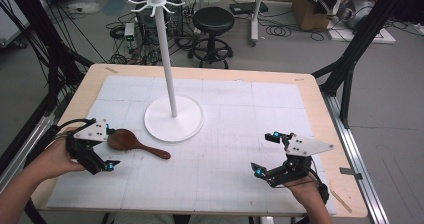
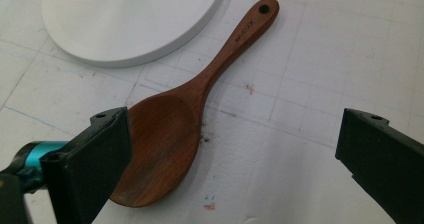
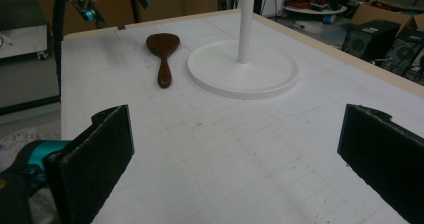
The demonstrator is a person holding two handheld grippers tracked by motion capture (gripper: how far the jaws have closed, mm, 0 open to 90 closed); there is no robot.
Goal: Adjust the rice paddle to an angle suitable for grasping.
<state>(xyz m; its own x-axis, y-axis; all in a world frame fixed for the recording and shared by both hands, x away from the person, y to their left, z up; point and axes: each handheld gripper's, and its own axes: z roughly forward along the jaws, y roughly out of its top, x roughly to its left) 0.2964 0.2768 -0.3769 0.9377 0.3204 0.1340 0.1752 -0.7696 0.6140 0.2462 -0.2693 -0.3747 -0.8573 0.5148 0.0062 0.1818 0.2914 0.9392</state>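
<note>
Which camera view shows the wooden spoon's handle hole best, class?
The left gripper view: the wooden spoon lies close up, with the hole and printed lettering on its handle clear. The high view shows it small beside the left gripper; the right gripper view shows it far off.

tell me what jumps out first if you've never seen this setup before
The tall white hook stand rises from its round base near the middle of the table, dominating the scene. Just left of the base lies a dark wooden spoon, flat on the white gridded mat, with the open left gripper right beside its bowl. The right gripper, also open, sits far off near the table's right edge.
</note>
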